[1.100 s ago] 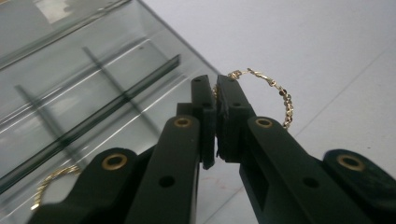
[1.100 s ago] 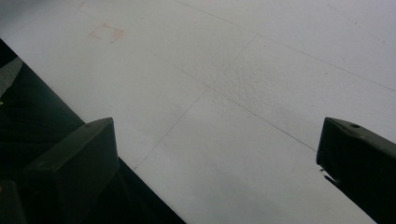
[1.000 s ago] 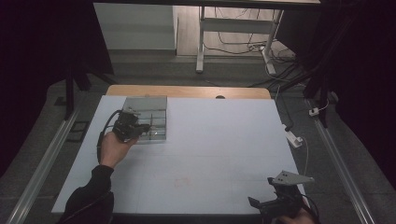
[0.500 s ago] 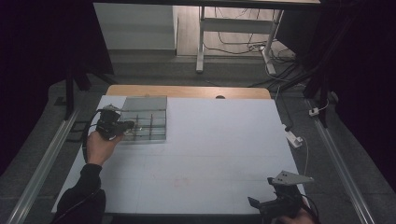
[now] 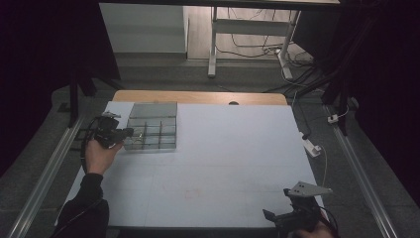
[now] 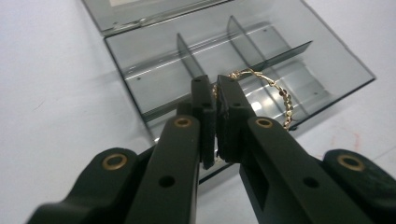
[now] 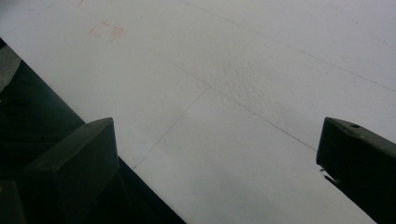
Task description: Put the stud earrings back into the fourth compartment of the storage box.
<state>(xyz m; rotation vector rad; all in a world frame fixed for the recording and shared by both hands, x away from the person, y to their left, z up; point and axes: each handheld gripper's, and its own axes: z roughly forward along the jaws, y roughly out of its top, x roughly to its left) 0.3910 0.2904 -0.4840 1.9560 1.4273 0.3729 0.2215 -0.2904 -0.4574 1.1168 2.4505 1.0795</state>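
Observation:
A smoky clear plastic organizer box (image 5: 168,130) (image 6: 327,60) with dividers lies open at the table's far left. My left gripper (image 5: 130,132) (image 6: 215,84) is at the box's left edge, shut on a thin gold beaded bracelet (image 6: 275,88) that arcs out to the right of the jaws above the compartments. A hand grasps this gripper from the left. My right gripper (image 5: 270,216) (image 7: 215,154) rests at the near right corner of the table, open, with bare white table between its jaws.
The white table top (image 5: 228,158) has a wooden strip (image 5: 198,97) along its far edge. A white plug block (image 5: 311,147) lies off the right edge. Metal rails (image 5: 49,168) run along both sides. A faint pink stain (image 5: 194,193) marks the near middle.
My left gripper has moved left, from over the box's middle to its left edge, still shut on the bracelet. The right gripper has stayed put.

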